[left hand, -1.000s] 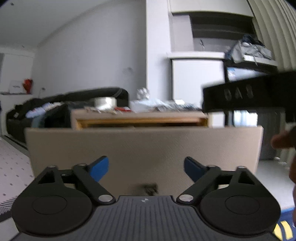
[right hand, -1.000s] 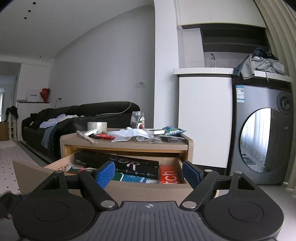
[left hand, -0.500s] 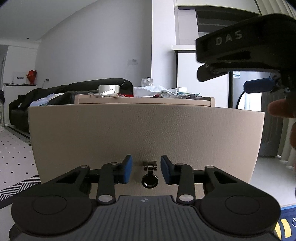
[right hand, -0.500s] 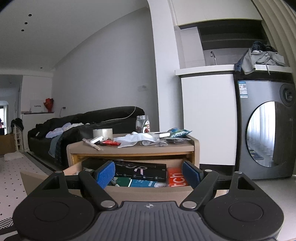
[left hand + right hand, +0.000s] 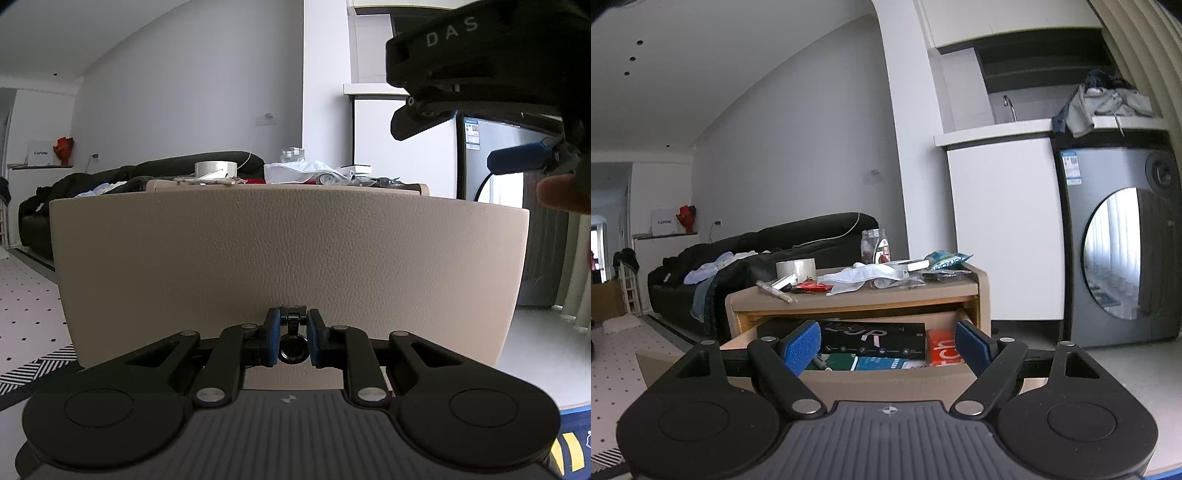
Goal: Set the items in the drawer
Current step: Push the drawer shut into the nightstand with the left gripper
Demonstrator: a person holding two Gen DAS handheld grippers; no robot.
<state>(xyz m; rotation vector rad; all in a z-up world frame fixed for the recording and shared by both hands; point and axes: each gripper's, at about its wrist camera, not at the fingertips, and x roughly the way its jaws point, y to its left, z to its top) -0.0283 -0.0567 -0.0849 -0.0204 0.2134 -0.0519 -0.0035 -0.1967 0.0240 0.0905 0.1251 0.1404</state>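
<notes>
The beige drawer front (image 5: pixel 288 258) fills the left wrist view, and my left gripper (image 5: pixel 292 338) is shut on its small black ring handle (image 5: pixel 293 349). The right wrist view looks over the pulled-out drawer (image 5: pixel 886 380), which holds a long black box (image 5: pixel 871 338), a red box (image 5: pixel 943 352) and green and blue packets. My right gripper (image 5: pixel 886 347) hangs open above the drawer's front edge with nothing between its fingers; it also shows at the upper right of the left wrist view (image 5: pixel 480 66).
The cabinet top (image 5: pixel 857 291) carries a tape roll (image 5: pixel 796 267), a glass jar (image 5: pixel 875 245), white cloth, a red packet and other clutter. A dark sofa (image 5: pixel 757 258) lies behind at left. A washing machine (image 5: pixel 1119 254) stands to the right. A fingertip (image 5: pixel 561 194) shows at the right edge.
My left gripper dropped to the drawer front and its fingers came together around the ring handle. The right gripper rose a little and stayed open above the drawer.
</notes>
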